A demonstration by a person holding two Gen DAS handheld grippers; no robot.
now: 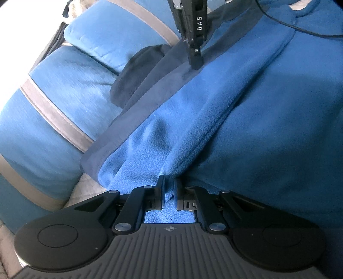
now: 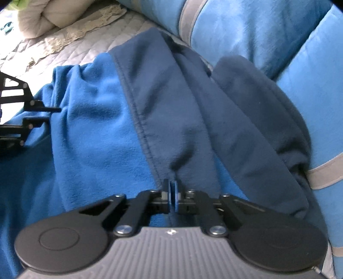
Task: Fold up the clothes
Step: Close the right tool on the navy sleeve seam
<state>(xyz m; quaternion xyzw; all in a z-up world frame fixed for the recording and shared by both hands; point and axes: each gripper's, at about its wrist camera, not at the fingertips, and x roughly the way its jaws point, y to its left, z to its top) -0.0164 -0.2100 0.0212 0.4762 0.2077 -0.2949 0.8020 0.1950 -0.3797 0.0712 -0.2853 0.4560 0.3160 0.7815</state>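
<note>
A blue fleece garment [image 1: 214, 120] with a navy band [image 1: 137, 113] lies spread over a bed, both grippers clamped on it. In the left wrist view, nearest the lens at 6 o'clock, the left gripper [image 1: 169, 182] pinches a gathered ridge of bright blue fleece, its two fingers drawn close with cloth bunched between them and more blue showing through the gap behind. From that pinch a long fold runs toward 1 o'clock, while the navy band edges the fleece from 9 o'clock up toward 12. At 12 o'clock the right gripper [image 1: 196, 62] comes down from the top of the frame, its tip set on the fabric where the navy band meets the blue; a thin black cable [image 1: 300, 30] trails off at 2 o'clock. Beyond the garment, from 8 to 11 o'clock, lie blue cushions with grey stripes [image 1: 64, 103]. In the right wrist view, the right gripper [image 2: 172, 188] at 6 o'clock is pressed together on a thin fold of the fleece just beside the stitched seam [image 2: 139, 120] joining bright blue and navy. The navy cloth rises toward 12 o'clock, with a darker navy fold [image 2: 261, 111] lying at 2 o'clock. At 9 o'clock the left gripper [image 2: 51, 113] reaches in from the frame edge, touching the bunched blue fleece. Farthest off, at 10 to 11 o'clock, a pale quilted bedcover [image 2: 81, 49] and a cream bundle [image 2: 38, 19] fill the background.
</note>
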